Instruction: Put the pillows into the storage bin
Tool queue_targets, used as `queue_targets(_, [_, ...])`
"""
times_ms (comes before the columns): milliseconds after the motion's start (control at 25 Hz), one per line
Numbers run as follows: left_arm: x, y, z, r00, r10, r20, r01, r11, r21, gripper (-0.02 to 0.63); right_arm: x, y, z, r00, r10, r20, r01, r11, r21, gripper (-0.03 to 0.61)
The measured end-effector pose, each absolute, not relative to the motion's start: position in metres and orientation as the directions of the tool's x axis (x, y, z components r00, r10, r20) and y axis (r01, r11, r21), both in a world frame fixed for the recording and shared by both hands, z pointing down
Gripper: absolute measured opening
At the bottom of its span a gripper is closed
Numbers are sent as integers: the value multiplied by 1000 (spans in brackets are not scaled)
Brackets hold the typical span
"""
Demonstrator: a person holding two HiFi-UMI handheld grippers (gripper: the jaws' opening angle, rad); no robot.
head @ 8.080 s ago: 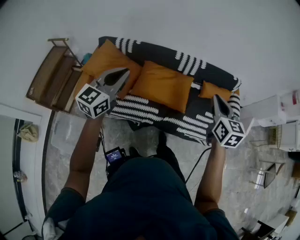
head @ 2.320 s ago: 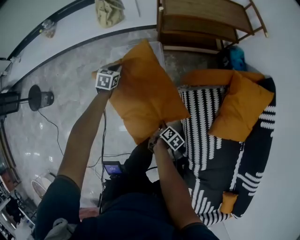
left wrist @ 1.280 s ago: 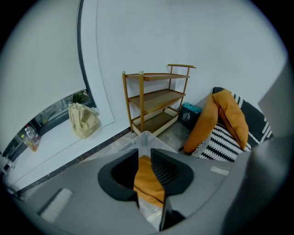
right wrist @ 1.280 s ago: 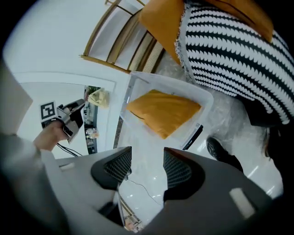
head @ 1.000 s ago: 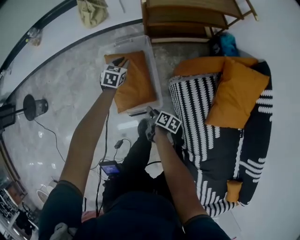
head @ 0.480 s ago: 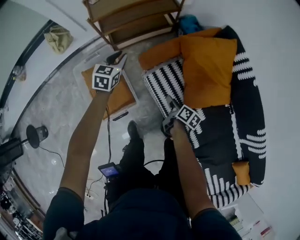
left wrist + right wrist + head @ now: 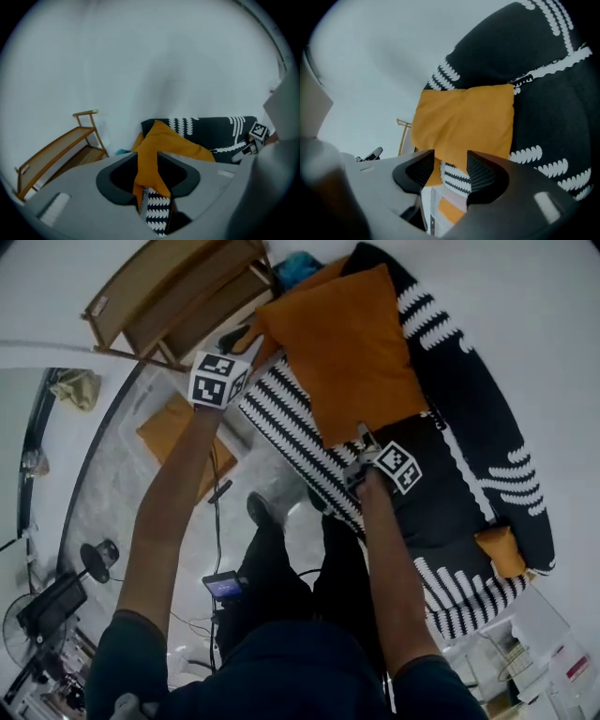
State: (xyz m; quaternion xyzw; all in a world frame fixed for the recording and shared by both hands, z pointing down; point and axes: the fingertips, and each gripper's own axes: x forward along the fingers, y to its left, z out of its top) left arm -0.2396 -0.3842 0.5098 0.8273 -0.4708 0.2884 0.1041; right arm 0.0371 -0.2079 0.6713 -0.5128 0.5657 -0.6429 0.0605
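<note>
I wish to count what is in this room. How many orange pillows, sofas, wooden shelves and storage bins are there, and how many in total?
Orange pillows: 4 (large pillow, second pillow behind it, small pillow, pillow in the bin)
Sofa: 1
Wooden shelf: 1
Storage bin: 1
Total: 7

A plain white wall (image 7: 525, 296) backs a black sofa (image 7: 487, 427) patterned with white stripes; a low wooden shelf (image 7: 159, 296) stands just beside the sofa's end, against the same wall; the floor (image 7: 103, 507) is glossy grey stone; a black cable (image 7: 217, 521) trails across it.
</note>
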Motion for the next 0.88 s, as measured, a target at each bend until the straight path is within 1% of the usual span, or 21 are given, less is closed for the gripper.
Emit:
queue_targets(120, [-186, -415, 540, 396, -678, 619, -784, -601, -156, 156, 85, -217, 709, -426, -656, 624, -476, -424, -771, 202])
queue_targets(320, [-134, -452, 594, 356, -607, 711, -718, -664, -207, 225, 122, -224, 768, -440, -612, 658, -422, -506, -753, 227])
queue_targets(440, [-120, -473, 617, 318, -589, 743, -705, -671, -231, 257, 140, -236, 789, -448, -605, 658, -392, -528, -753, 237])
queue_targets(600, [-117, -486, 654, 299, -536, 790, -693, -691, -206, 335, 136, -247, 814, -470, -582, 664, -385, -542, -747, 245])
queue_targets(640, [-119, -487, 661, 292, -531, 796, -692, -692, -208, 346, 132, -249, 820, -475, -574, 666, -386, -544, -745, 245])
queue_targets(880, [-126, -491, 679, 260, -557, 789, -698, -673, -245, 335, 120, -254, 838, -498, -539, 680, -409, -545, -732, 244])
